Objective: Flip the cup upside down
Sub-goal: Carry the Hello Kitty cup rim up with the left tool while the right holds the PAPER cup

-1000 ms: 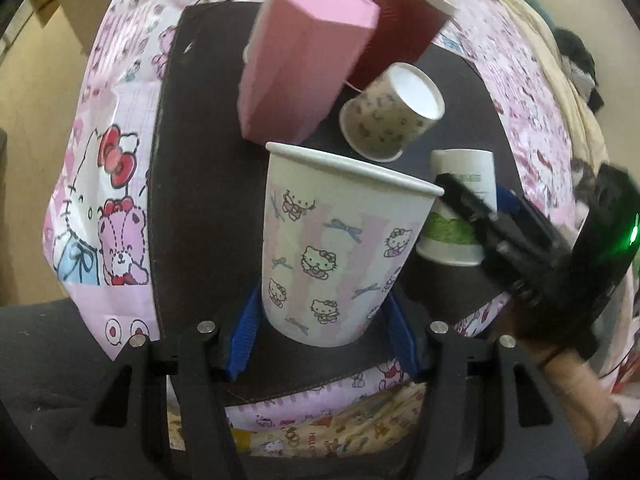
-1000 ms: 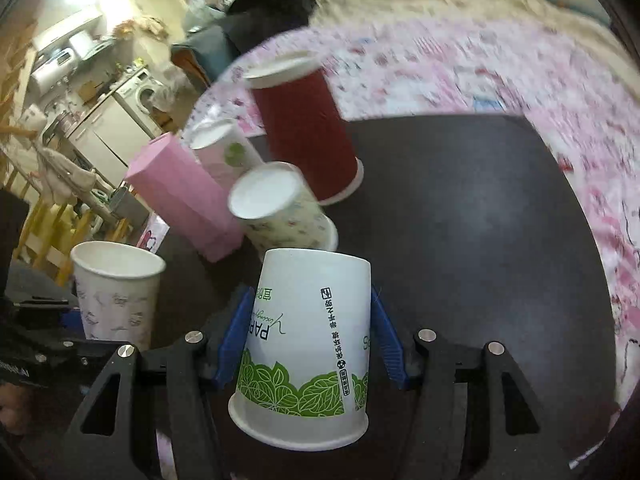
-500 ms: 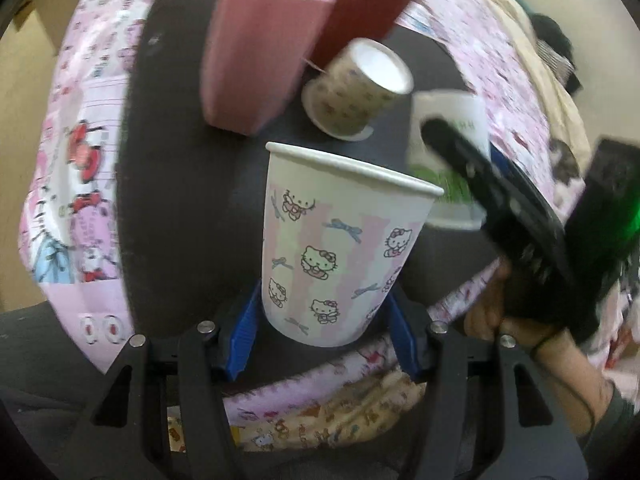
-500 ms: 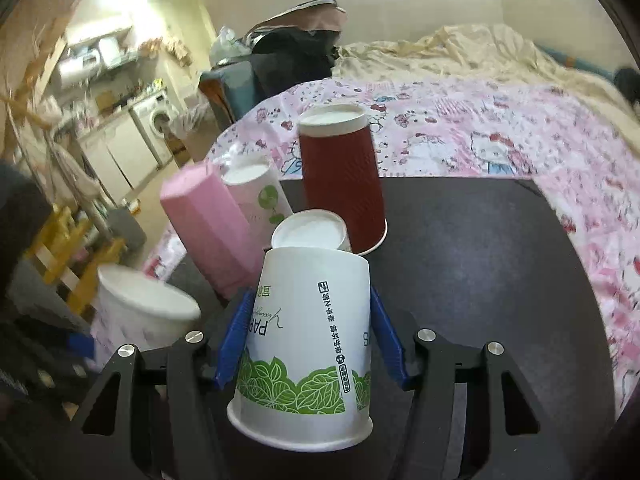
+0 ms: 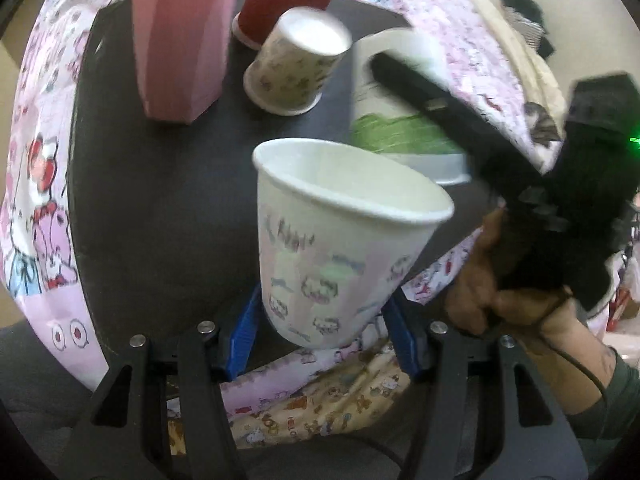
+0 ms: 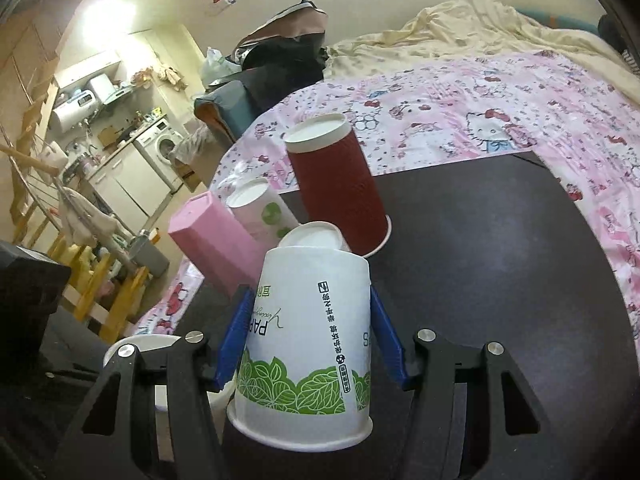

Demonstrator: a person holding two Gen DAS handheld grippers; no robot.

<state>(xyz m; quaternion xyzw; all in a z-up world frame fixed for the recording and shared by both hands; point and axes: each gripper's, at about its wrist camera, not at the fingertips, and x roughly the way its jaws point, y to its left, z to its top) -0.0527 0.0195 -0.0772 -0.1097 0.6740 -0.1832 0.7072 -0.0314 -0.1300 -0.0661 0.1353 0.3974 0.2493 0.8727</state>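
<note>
My left gripper (image 5: 320,328) is shut on a Hello Kitty paper cup (image 5: 332,256), mouth up and tilted right, held above the near edge of the black mat (image 5: 160,200). My right gripper (image 6: 308,332) is shut on a white cup with green leaves (image 6: 308,340), upside down, just above the mat (image 6: 500,280). That green-leaf cup (image 5: 384,120) and the right gripper (image 5: 460,120) show in the left wrist view, right of the Hello Kitty cup. The Hello Kitty cup's rim (image 6: 140,344) shows at lower left in the right wrist view.
On the mat stand a pink box (image 5: 180,36), an upside-down red cup (image 6: 340,188), a small patterned upside-down cup (image 5: 296,64) and a pink-white cup (image 6: 264,212). A Hello Kitty sheet (image 6: 480,112) covers the bed around the mat.
The left gripper has tilted its Hello Kitty cup to the right and moved closer to the right gripper. The right gripper has lowered and leveled with its upside-down cup.
</note>
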